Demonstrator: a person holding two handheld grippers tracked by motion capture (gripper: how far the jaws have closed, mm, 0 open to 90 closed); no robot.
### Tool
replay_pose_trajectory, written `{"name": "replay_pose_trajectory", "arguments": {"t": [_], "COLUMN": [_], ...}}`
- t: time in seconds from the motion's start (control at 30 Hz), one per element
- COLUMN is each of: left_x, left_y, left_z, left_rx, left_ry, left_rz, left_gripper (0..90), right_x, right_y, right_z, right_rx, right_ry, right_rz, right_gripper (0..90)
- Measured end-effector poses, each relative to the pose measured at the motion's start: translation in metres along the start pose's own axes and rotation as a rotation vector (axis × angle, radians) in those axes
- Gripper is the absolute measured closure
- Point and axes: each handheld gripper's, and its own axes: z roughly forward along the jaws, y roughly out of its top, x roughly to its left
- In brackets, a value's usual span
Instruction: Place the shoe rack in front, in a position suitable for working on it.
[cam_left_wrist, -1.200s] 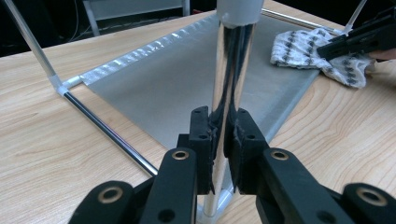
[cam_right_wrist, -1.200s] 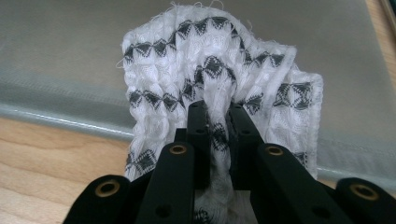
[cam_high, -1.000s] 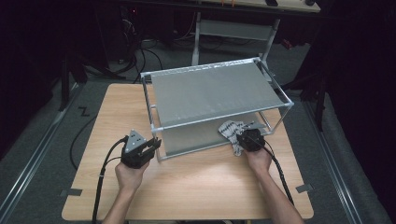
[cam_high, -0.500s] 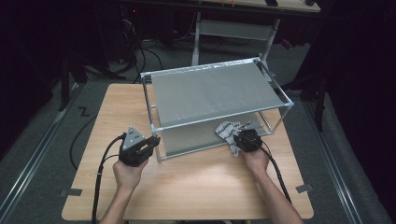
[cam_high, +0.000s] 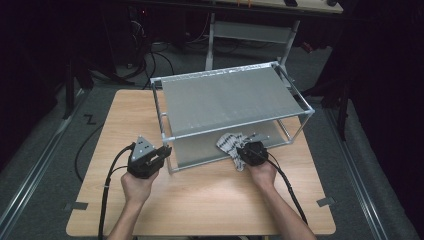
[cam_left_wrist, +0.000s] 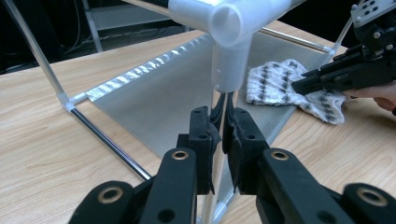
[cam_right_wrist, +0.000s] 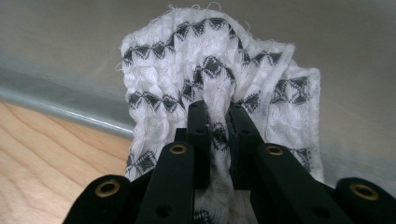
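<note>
My right gripper (cam_right_wrist: 215, 112) clamps cloth (cam_right_wrist: 219, 60), now carried further onto lower shelf (cam_high: 200, 150). My left gripper (cam_left_wrist: 222, 122) pinches rack post (cam_left_wrist: 218, 100), steadying. Placement nearly done.

The desk (cam_high: 200, 195) is pale wood with a smooth, matt grain. On it, the rack (cam_high: 235, 127) has thin shiny metal rods, glossy white plastic corner joints (cam_left_wrist: 227, 28) and dull grey, finely ribbed shelf sheets. The cloth (cam_right_wrist: 219, 74) on the rack's lower shelf is soft, nubbly white weave with dark woven motifs. The fingers (cam_right_wrist: 198, 135) gripping it are matt black plastic.
</note>
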Motion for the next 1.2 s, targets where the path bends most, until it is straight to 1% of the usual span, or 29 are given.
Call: {"name": "replay_pose_trajectory", "arguments": {"t": [0.03, 0.07, 0.13, 0.17, 0.23, 0.3, 0.33, 0.37, 0.4, 0.43, 0.47, 0.5, 0.53, 0.57, 0.6, 0.63, 0.67, 0.77, 0.8, 0.9, 0.93, 0.97, 1.0, 1.07, 1.1, 1.13, 1.17, 1.2], "left_x": [0.000, 0.001, 0.000, 0.000, 0.000, 0.001, 0.000, 0.000, -0.001, -0.001, -0.001, -0.001, -0.001, -0.001, -0.001, -0.001, -0.001, -0.001, -0.002, -0.002, -0.002, -0.002, -0.001, -0.001, -0.001, -0.001, -0.001, -0.001], "left_y": [0.000, 0.000, 0.000, 0.000, 0.000, 0.000, 0.000, 0.000, 0.000, 0.000, 0.001, 0.001, 0.001, 0.001, 0.001, 0.001, 0.001, 0.001, 0.000, 0.000, 0.000, 0.000, 0.000, 0.000, 0.000, 0.000, 0.000, 0.000], "left_z": [0.000, 0.000, 0.000, 0.000, -0.001, -0.001, -0.002, -0.002, -0.003, -0.003, -0.003, -0.003, -0.003, -0.003, -0.003, -0.003, -0.002, -0.002, -0.002, -0.002, -0.002, -0.002, -0.002, -0.003, -0.003, -0.003, -0.003, -0.003], "left_rx": [-0.001, -0.001, 0.000, 0.000, 0.003, 0.004, 0.006, 0.006, 0.012, 0.015, 0.018, 0.018, 0.019, 0.020, 0.022, 0.021, 0.020, 0.017, 0.015, 0.014, 0.013, 0.013, 0.012, 0.013, 0.013, 0.012, 0.011, 0.011], "left_ry": [-0.002, -0.004, -0.007, -0.007, -0.009, -0.014, -0.017, -0.017, -0.015, -0.014, -0.014, -0.014, -0.015, -0.015, -0.015, -0.015, -0.015, -0.014, -0.013, -0.012, -0.012, -0.012, -0.012, -0.016, -0.016, -0.017, -0.018, -0.023], "left_rz": [0.000, -0.001, 0.000, 0.000, 0.004, 0.007, 0.010, 0.010, 0.019, 0.022, 0.021, 0.021, 0.021, 0.022, 0.023, 0.022, 0.020, 0.017, 0.014, 0.013, 0.013, 0.013, 0.016, 0.030, 0.030, 0.029, 0.027, 0.029], "left_gripper": [80.6, 80.6, 80.6, 80.6, 80.7, 80.7, 80.7, 80.8, 80.8, 80.9, 80.9, 80.9, 80.9, 80.9, 80.9, 81.0, 81.0, 81.0, 81.0, 81.0, 81.0, 81.0, 81.0, 81.0, 81.0, 81.0, 81.0, 81.0], "right_x": [0.000, 0.003, 0.007, 0.007, 0.014, 0.017, 0.016, 0.016, 0.012, 0.009, 0.006, 0.006, -0.003, -0.003, -0.009, -0.017, -0.020, -0.017, -0.012, -0.009, -0.005, -0.005, -0.001, -0.001, -0.001, -0.006, -0.006, -0.012], "right_y": [0.000, 0.001, 0.002, 0.002, 0.004, 0.004, 0.004, 0.004, 0.003, 0.003, 0.003, 0.003, 0.002, 0.002, 0.002, 0.000, -0.001, -0.001, -0.001, 0.000, 0.000, 0.000, 0.001, 0.000, 0.000, 0.000, 0.000, 0.000], "right_z": [0.000, 0.000, 0.001, 0.001, 0.002, 0.003, 0.002, 0.002, 0.002, 0.002, 0.001, 0.001, 0.001, 0.001, 0.001, 0.000, 0.000, 0.000, 0.001, 0.001, 0.003, 0.003, 0.004, 0.003, 0.003, 0.003, 0.003, 0.002], "right_rx": [0.000, -0.001, 0.006, 0.006, 0.007, 0.008, 0.008, 0.008, 0.011, 0.014, 0.024, 0.024, 0.030, 0.030, 0.030, 0.029, 0.026, 0.028, 0.027, 0.024, 0.019, 0.019, 0.018, 0.014, 0.014, 0.018, 0.018, 0.024], "right_ry": [0.000, -0.001, 0.002, 0.002, 0.003, -0.010, -0.009, -0.009, -0.007, -0.015, -0.025, -0.025, -0.038, -0.038, -0.047, -0.051, -0.047, -0.058, -0.075, -0.068, -0.058, -0.058, -0.057, -0.053, -0.053, -0.039, -0.039, -0.053], "right_rz": [0.000, -0.019, -0.028, -0.028, -0.047, -0.072, -0.083, -0.083, -0.097, -0.096, -0.085, -0.085, -0.060, -0.060, -0.059, -0.016, -0.009, 0.002, -0.021, -0.022, -0.023, -0.023, -0.034, -0.047, -0.047, -0.032, -0.032, -0.029], "right_gripper": [82.1, 82.1, 82.1, 82.1, 82.1, 82.1, 82.1, 82.1, 82.0, 82.0, 82.0, 82.0, 82.0, 82.0, 82.0, 82.0, 81.9, 82.1, 82.1, 82.1, 82.1, 82.1, 82.1, 81.9, 81.9, 81.9, 81.9, 81.9]}}
